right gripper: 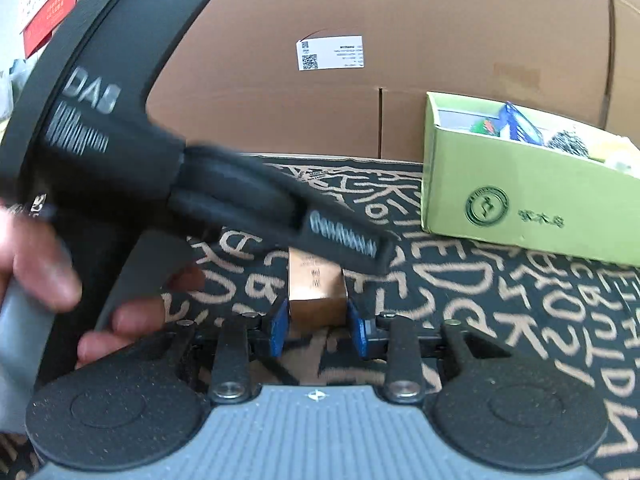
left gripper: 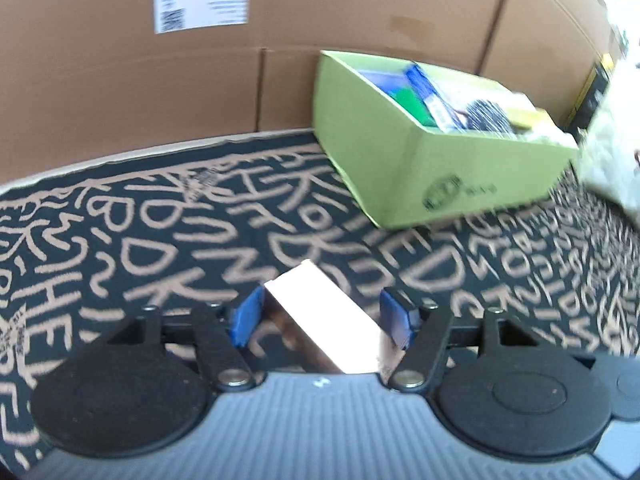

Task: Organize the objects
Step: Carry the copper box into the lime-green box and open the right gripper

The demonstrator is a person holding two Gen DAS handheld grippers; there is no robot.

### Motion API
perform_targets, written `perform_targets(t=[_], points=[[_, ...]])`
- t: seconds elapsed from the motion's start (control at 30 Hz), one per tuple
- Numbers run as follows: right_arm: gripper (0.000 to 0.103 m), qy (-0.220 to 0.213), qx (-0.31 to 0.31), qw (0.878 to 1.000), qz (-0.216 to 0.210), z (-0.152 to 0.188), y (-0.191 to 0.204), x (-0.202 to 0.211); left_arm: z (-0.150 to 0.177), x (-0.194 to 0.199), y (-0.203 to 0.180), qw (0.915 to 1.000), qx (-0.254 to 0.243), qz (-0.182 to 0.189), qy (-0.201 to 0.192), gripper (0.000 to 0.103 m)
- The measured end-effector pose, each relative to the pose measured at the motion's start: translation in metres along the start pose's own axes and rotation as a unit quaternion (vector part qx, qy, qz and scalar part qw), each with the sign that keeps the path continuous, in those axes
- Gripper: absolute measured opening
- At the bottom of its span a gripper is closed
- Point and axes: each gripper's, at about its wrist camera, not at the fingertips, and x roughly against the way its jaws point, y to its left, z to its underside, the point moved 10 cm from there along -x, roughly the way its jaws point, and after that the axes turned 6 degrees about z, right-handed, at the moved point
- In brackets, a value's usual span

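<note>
**Transferring the Copper Box: Status and Item Count**

1. Far left, right wrist view: 1 hand (right gripper: pixel 36 268) grips the handle of the left gripper (left gripper: pixel 320 316), whose black body crosses that view diagonally towards the centre.

2. Centre: 1 copper box (right gripper: pixel 318 292) is the item being handled. It sits over the patterned desk (left gripper: pixel 120 240), well left of the carton and outside it. Whether it rests on the desk or is lifted cannot be told.
   - Left gripper: its blue fingers (left gripper: pixel 246 316) stand on either side of the box, which lies slanted between them. Blur hides whether the pads press on it, so no grip can be confirmed.
   - Right gripper (right gripper: pixel 318 328): its fingers (right gripper: pixel 279 328) are pinching the near end of the box, 1 pad against each side.

3. Right: 1 green carton (left gripper: pixel 420 168) stands open against the brown cardboard wall (left gripper: pixel 120 80). It already holds blue packets, 1 metal scourer and a yellow item. The exact total inside cannot be counted.

4. Progress assessment: sorting appears mostly done, since the copper box is the only loose item visible. Remaining work is judged to be carrying it rightward and placing it in the carton.

5. Count: 2 grippers, 1 hand, 1 copper box, 1 carton, 1 white label (left gripper: pixel 202 7).
</note>
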Motion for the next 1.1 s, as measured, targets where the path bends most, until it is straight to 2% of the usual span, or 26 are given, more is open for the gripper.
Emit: perform_targets(t=[0.13, 0.23, 0.47, 0.83, 1.1], points=[[0.035, -0.003, 0.001, 1.0, -0.004, 0.007, -0.001, 0.011, 0.006, 0.005, -0.01, 1.0, 0.006, -0.002, 0.006, 0.052], [0.035, -0.017, -0.001, 1.0, 0.0, 0.009, -0.005, 0.023, 0.008, 0.009, -0.015, 0.9997, 0.021, 0.011, 0.01, 0.051], [0.035, -0.051, -0.027, 0.998, 0.01, 0.004, -0.031, 0.049, -0.008, 0.028, -0.056, 0.9998, -0.015, 0.008, -0.014, 0.049], [0.035, -0.124, -0.053, 0.99, 0.043, -0.046, -0.088, 0.067, -0.081, 0.028, -0.108, 0.9971, -0.046, 0.022, -0.055, 0.049], [0.035, -0.166, -0.079, 0.981, 0.068, -0.097, -0.14, 0.049, -0.15, -0.004, -0.125, 0.9958, -0.047, 0.041, -0.068, 0.049]])
